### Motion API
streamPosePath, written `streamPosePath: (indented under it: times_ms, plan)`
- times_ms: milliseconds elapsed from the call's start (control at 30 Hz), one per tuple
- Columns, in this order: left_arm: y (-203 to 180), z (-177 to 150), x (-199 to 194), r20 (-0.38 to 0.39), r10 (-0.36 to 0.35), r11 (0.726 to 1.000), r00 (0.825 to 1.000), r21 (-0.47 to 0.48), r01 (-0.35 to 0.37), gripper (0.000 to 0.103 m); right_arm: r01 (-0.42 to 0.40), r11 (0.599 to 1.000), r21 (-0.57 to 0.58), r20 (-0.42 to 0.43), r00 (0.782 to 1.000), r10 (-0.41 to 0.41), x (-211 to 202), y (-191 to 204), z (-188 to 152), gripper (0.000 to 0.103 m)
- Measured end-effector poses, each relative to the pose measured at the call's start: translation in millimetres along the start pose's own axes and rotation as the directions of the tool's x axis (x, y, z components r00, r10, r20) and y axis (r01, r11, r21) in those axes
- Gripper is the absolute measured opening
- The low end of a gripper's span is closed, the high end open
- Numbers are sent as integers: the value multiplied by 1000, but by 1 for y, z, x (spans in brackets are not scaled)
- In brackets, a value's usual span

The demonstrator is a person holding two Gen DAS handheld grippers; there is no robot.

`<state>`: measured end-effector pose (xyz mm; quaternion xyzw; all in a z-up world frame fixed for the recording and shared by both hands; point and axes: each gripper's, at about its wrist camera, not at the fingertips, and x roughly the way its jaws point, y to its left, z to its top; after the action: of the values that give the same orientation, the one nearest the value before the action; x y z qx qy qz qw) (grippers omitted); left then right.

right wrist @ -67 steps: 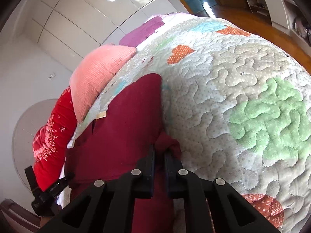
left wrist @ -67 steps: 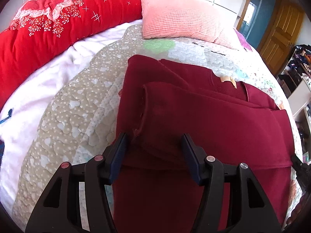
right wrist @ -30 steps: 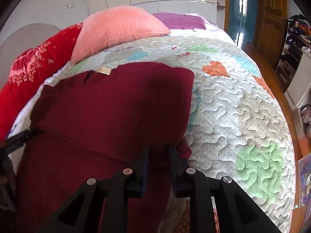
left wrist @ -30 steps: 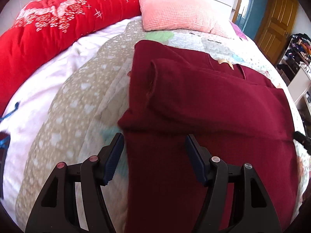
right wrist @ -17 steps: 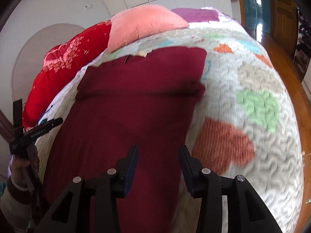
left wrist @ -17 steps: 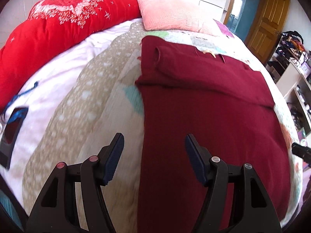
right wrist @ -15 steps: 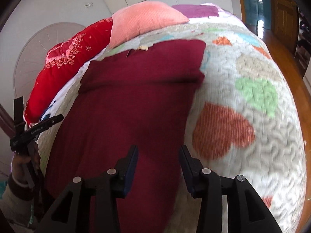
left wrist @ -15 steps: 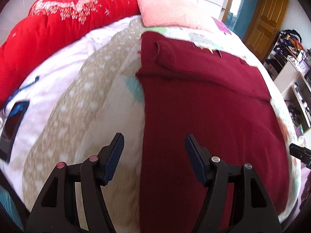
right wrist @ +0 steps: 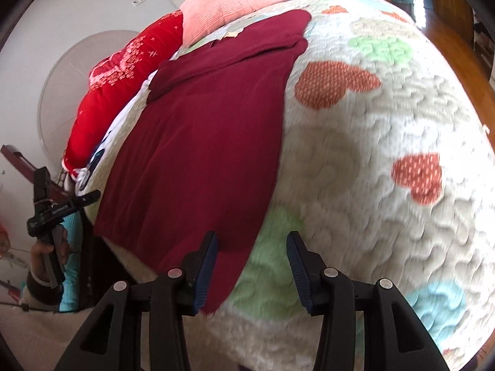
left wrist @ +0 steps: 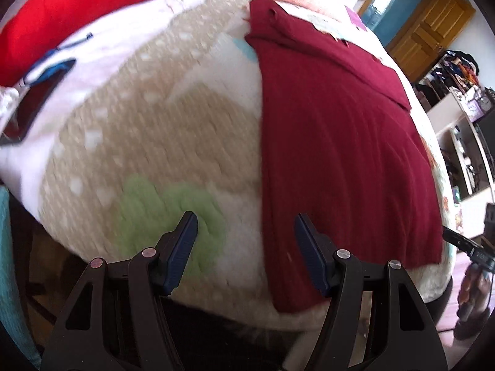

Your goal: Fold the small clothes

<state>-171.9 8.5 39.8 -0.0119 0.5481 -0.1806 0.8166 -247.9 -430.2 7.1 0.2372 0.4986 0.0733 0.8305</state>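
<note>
A dark red garment (left wrist: 340, 154) lies flat and lengthwise on the quilted bed, its far end folded over into a band (right wrist: 229, 52). My left gripper (left wrist: 244, 219) hovers open over the garment's near left edge, with quilt and cloth edge below the gap and nothing pinched. My right gripper (right wrist: 252, 236) hangs over the near right corner of the garment (right wrist: 201, 142); its jaws are opening and the pads press on nothing. The left gripper (right wrist: 62, 207) also shows at the left edge of the right wrist view, held in a hand.
The heart-patterned quilt (right wrist: 371, 123) covers the bed, whose near edge runs just under both grippers. A red bolster (left wrist: 92, 9) and a pink pillow (right wrist: 229, 3) lie at the head. A dark flat object (left wrist: 34, 102) rests far left. Shelves (left wrist: 464, 142) and a wooden door (left wrist: 427, 27) stand at the right.
Both grippers have drawn back from the folded far end to the garment's near hem. The right gripper let go of the cloth and its jaws spread apart.
</note>
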Motion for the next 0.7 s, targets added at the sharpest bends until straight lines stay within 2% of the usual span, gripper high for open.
streamPosePath:
  times_ms: [100,233,367,533,700]
  plan:
    - [-8,-10,-2,19,10,1000,1000,28,-11,65,-23,1000,-2,-21,1000,23,2,0,-8,45]
    - [-17,-18,1,-6,-24,999,1000,36,24,65,-45,999,-12,-30,999,44,6,6,-12,46]
    - [-24,-20,7,-16,3,997,1000,73,-1,65,-78,997,-26,-47,996,77,12,12,-14,48]
    - [-22,-20,12,-18,-13,999,1000,32,14,73,-99,994,-47,-48,994,96,16,18,-14,53]
    - [-28,-15,18,-38,-8,999,999,38,9,78,-146,987,-62,-46,989,144,24,25,-17,54]
